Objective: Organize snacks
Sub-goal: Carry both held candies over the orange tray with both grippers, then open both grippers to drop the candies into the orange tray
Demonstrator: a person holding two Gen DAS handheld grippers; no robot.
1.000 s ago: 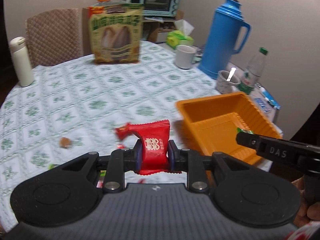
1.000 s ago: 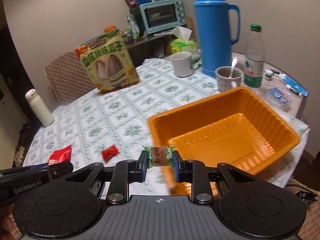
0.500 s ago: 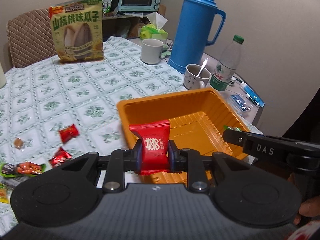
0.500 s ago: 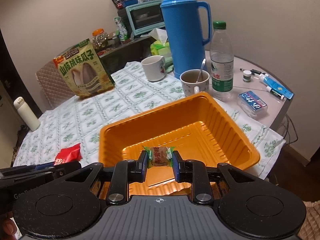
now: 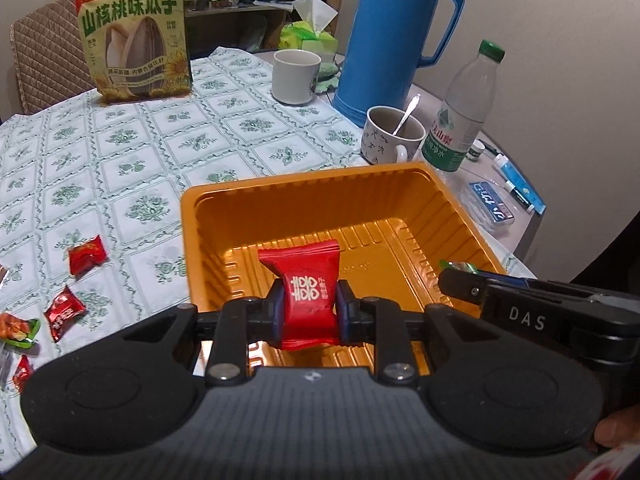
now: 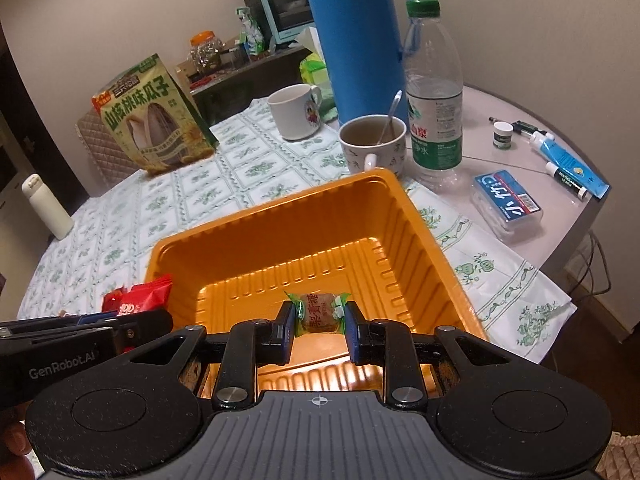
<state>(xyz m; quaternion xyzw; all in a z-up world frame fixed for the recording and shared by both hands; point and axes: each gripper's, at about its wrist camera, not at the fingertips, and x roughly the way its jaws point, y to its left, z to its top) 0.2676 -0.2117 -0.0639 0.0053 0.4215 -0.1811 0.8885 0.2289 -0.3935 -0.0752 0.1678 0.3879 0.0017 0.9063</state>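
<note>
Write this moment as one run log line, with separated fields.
left gripper: shut on red candy | right gripper: shut on green-wrapped candy | both over orange tray | tray: empty

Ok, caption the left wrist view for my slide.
Left gripper holding a red candy over the empty orange tray.

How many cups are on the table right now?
2. A plain white cup stands beside the blue flask; a patterned cup with a spoon stands behind the orange tray, next to the water bottle.
</note>
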